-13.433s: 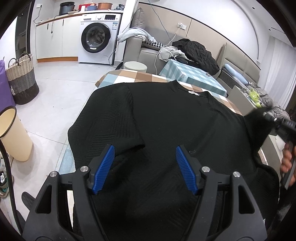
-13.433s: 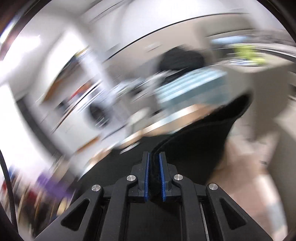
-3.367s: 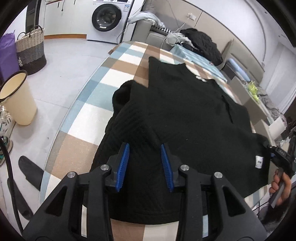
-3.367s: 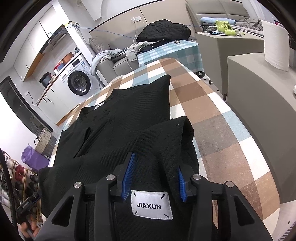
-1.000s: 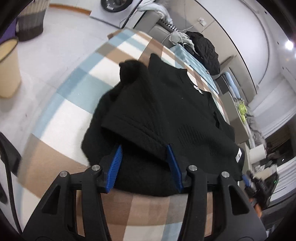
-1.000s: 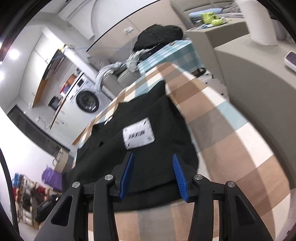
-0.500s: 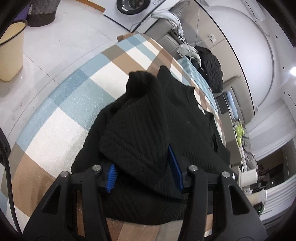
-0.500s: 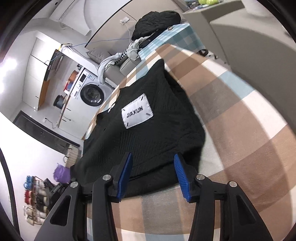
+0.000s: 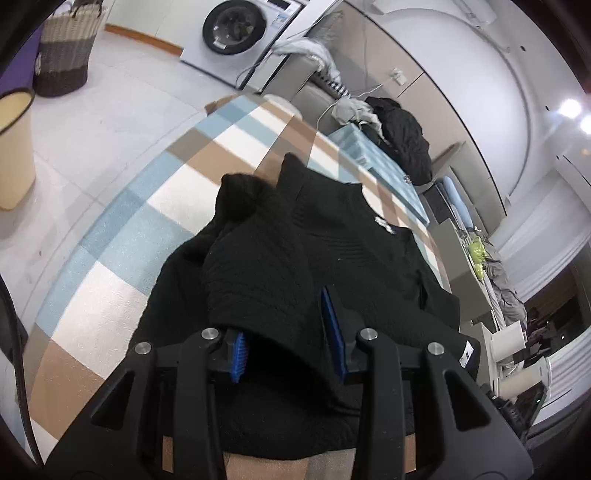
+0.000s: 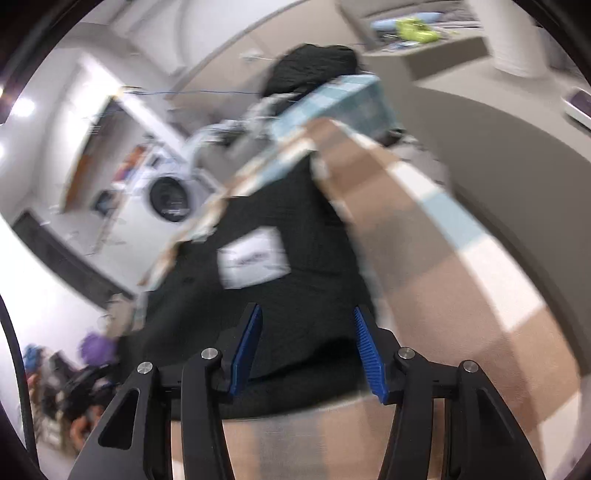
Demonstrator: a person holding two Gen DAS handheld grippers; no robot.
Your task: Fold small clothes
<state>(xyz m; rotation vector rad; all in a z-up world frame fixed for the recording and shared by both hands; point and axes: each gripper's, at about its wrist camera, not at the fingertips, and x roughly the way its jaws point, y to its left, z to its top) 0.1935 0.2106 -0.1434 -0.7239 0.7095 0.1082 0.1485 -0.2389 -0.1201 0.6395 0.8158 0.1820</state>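
Note:
A black knit sweater (image 9: 354, 266) lies on a checked tablecloth (image 9: 122, 236), its hem folded up over the body. My left gripper (image 9: 286, 328) is open, its blue fingers either side of a raised fold of the sweater's left part. A bunched sleeve (image 9: 240, 192) sits at the far left. In the blurred right wrist view the sweater (image 10: 295, 295) shows a white label (image 10: 253, 256) facing up. My right gripper (image 10: 308, 350) is open over the sweater's near edge, holding nothing.
The checked table (image 10: 443, 266) runs away from me. A cream bin (image 9: 14, 147) and a woven basket (image 9: 66, 48) stand on the floor at left. A washing machine (image 9: 236, 29), a sofa with clothes (image 9: 399, 136) and a grey counter (image 10: 517, 147) are nearby.
The left gripper has moved forward so the fold now lies between and over its fingers. The right gripper has swung quickly, blurring its view; the label stays face up.

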